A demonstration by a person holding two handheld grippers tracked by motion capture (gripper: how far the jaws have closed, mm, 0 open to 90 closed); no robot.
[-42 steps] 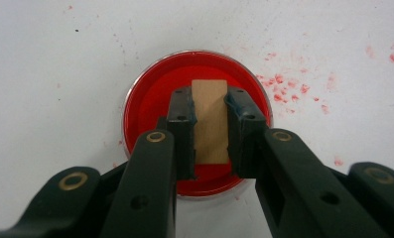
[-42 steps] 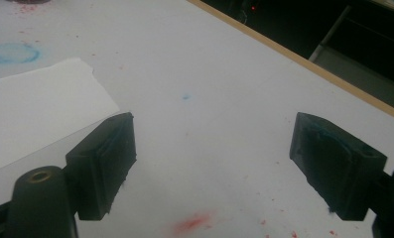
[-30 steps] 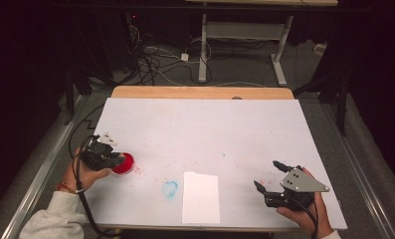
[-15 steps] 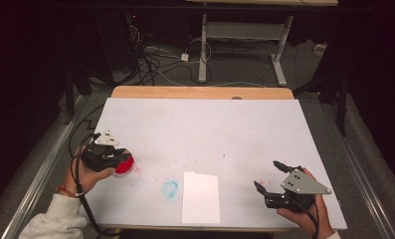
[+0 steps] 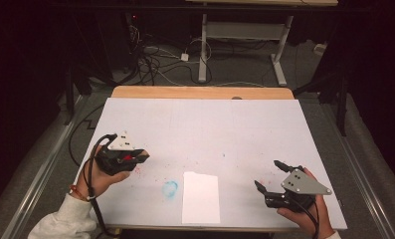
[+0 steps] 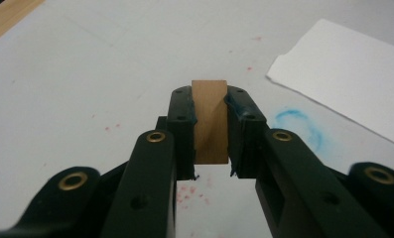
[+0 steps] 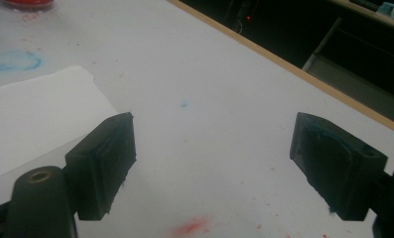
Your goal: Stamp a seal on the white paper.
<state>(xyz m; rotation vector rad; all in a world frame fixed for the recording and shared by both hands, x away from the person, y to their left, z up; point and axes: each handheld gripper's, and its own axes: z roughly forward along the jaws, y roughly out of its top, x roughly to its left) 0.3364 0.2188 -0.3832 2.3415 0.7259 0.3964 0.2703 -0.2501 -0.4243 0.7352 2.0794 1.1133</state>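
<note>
Wooden stamp block [image 6: 210, 121] is clamped by its flat sides in the left tool [image 5: 135, 158], held above the surface [image 5: 205, 129] near its left edge, with red ink visible on its underside. It is judged light, stiff and not fragile; the inked face is best left untouched. The right tool [image 5: 269, 175] is held released, empty, beside the white paper sheet [image 5: 201, 197].

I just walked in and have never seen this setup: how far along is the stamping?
Done: the left gripper is clamped on a wooden stamp, lifted near the red ink pad. In hand: carrying it. Left: pressing it on the white paper, which looks unmarked. The right gripper rests open.
</note>
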